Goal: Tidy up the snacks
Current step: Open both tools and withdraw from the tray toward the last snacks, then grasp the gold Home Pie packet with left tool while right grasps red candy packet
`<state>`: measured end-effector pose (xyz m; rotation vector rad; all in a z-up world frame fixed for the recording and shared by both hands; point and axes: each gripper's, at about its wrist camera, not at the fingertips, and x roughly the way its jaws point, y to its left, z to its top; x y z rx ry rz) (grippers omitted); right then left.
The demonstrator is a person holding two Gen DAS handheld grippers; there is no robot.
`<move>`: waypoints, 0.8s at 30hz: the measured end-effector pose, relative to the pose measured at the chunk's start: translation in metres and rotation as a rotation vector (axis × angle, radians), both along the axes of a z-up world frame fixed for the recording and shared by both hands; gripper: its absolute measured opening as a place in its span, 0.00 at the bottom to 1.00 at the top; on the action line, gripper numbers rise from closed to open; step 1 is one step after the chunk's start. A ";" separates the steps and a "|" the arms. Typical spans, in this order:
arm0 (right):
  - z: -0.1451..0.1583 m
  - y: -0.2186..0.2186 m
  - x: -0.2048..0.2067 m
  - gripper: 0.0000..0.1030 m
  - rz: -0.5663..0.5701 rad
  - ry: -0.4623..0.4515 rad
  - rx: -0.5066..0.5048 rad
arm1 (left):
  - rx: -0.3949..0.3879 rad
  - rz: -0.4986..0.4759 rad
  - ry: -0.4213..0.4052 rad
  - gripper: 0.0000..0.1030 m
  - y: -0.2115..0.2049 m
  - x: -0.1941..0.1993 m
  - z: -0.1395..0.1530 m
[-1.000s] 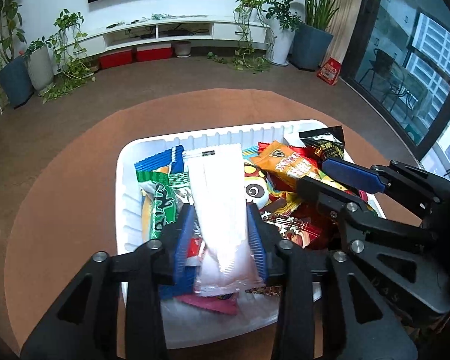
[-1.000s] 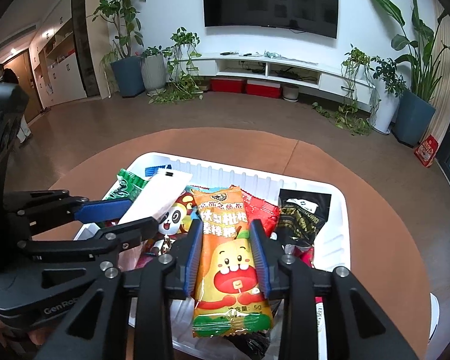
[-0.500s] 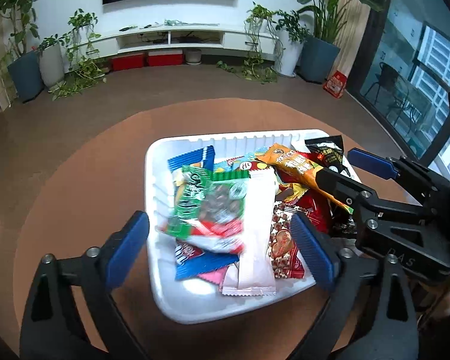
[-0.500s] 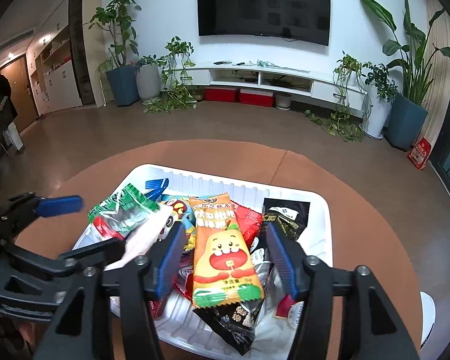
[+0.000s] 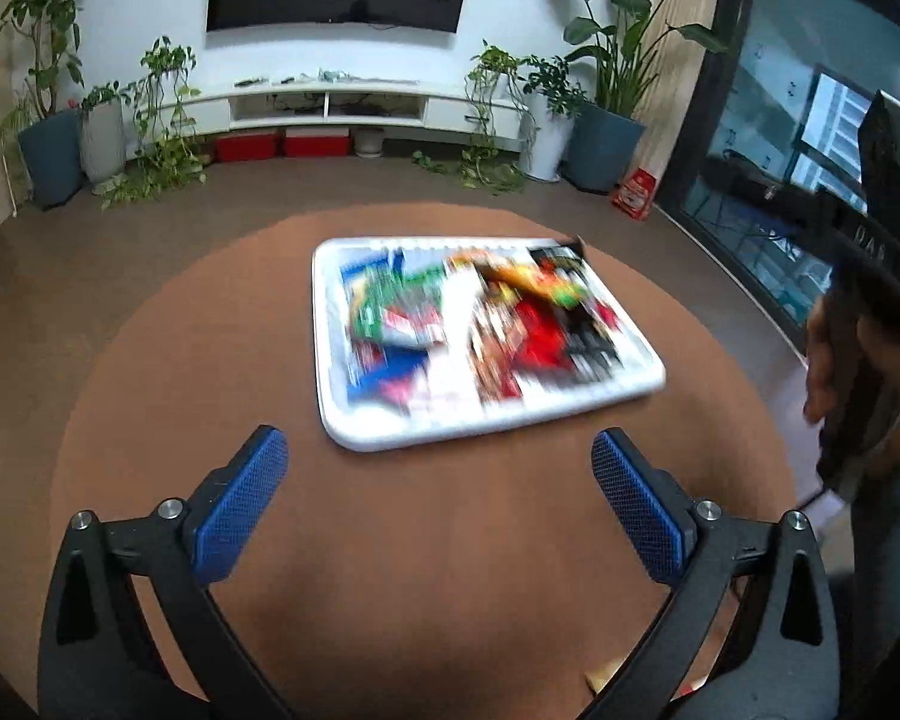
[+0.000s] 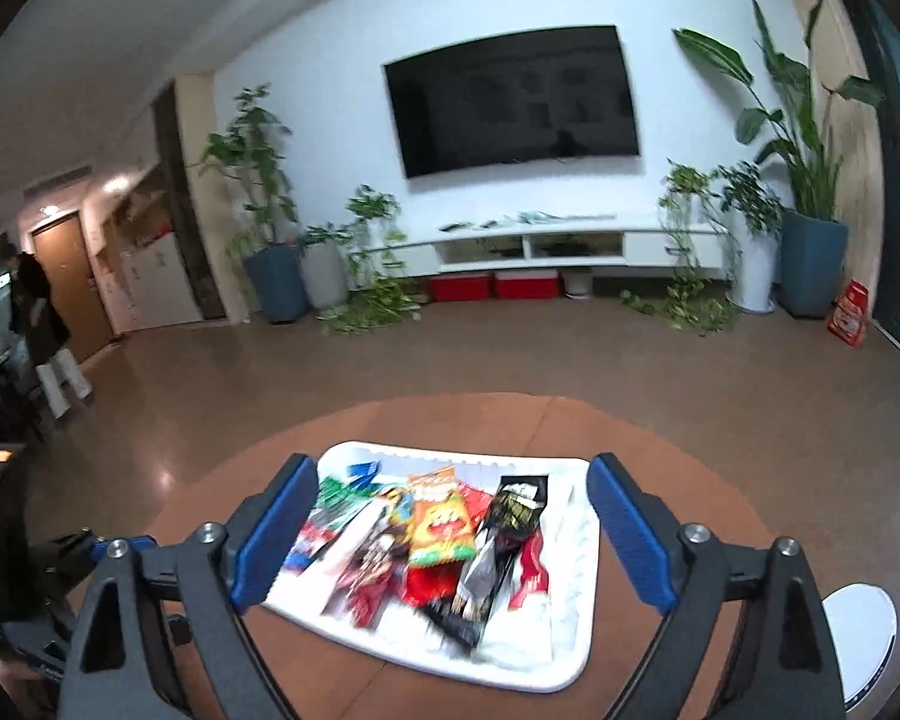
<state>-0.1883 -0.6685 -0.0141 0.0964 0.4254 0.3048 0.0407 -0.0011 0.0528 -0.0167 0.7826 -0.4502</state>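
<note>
A white tray (image 5: pixel 354 426) full of mixed snack packets sits on the round brown table (image 5: pixel 210 348); it is motion-blurred. It also shows in the right wrist view (image 6: pixel 576 576), with an orange packet (image 6: pixel 441 525) and a black packet (image 6: pixel 513 510) on top. My left gripper (image 5: pixel 441 480) is open and empty, held back from the tray's near edge. My right gripper (image 6: pixel 453 522) is open and empty, raised above the tray.
A white round object (image 6: pixel 864 624) lies at the table's right edge. The other hand and gripper body (image 5: pixel 870 324) are at the right of the left wrist view. A person (image 6: pixel 36 330) stands far left by a door. Potted plants line the far wall.
Both grippers let go of their packets, a white one and an orange one, which now lie in the tray. Both opened wide and pulled back and up from the tray.
</note>
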 end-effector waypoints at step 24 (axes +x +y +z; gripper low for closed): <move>-0.101 0.030 -0.207 0.86 0.593 0.215 -0.501 | 0.230 -0.159 0.162 1.00 -0.068 -0.176 -0.061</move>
